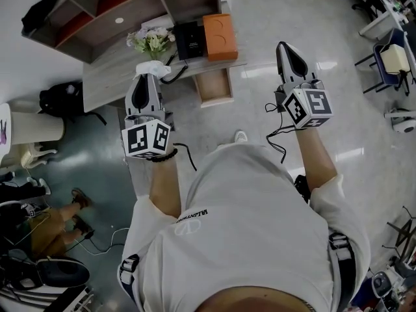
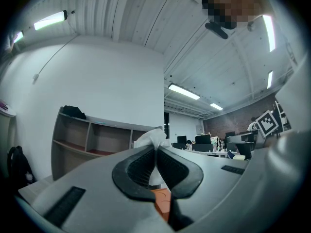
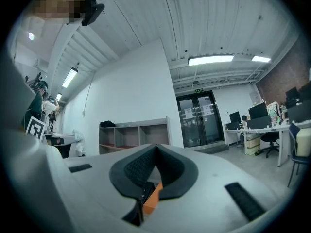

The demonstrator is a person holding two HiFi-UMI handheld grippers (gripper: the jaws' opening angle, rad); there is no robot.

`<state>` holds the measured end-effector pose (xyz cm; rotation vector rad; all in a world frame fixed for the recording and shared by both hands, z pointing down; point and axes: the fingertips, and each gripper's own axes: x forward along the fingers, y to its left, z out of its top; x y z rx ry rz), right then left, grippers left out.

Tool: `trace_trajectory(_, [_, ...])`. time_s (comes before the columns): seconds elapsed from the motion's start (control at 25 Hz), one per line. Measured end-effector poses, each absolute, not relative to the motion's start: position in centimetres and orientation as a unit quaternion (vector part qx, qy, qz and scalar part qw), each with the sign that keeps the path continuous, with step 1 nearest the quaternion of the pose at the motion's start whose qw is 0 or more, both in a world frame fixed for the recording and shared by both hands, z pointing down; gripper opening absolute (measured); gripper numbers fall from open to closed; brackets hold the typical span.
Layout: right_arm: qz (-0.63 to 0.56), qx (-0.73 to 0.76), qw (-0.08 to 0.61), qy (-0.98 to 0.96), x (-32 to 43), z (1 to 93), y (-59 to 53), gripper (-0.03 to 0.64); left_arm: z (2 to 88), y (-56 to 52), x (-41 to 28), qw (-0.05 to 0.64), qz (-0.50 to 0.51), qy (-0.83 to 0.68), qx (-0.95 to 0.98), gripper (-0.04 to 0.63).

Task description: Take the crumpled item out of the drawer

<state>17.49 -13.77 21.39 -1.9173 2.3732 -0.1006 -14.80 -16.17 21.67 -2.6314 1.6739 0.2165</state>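
A white crumpled tissue (image 1: 153, 68) is pinched in the tips of my left gripper (image 1: 148, 77), held up over the left part of the desk. In the left gripper view the tissue (image 2: 149, 140) sticks up from between the shut jaws of that gripper (image 2: 157, 153). The desk drawer (image 1: 213, 86) stands pulled out to the right of it, its light wooden inside bare. My right gripper (image 1: 282, 45) hovers over the floor right of the drawer. Its jaws meet with nothing between them in the right gripper view (image 3: 155, 152).
On the desk (image 1: 110, 70) stand an orange box (image 1: 220, 36), a black device (image 1: 188, 39) and a bunch of flowers (image 1: 151, 41). An open shelf unit (image 1: 97, 8) backs the desk. A black bag (image 1: 58, 99) lies left; office chairs (image 1: 390, 60) stand far right.
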Motion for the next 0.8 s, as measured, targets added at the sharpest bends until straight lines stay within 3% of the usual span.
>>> trace_trajectory(0.8, [-0.046, -0.623, 0.046, 0.780, 17.2, 21.9, -15.0, -0.003, 22.4, -17.2, -14.8, 0.002, 0.064, 0.539, -0.840, 0.008])
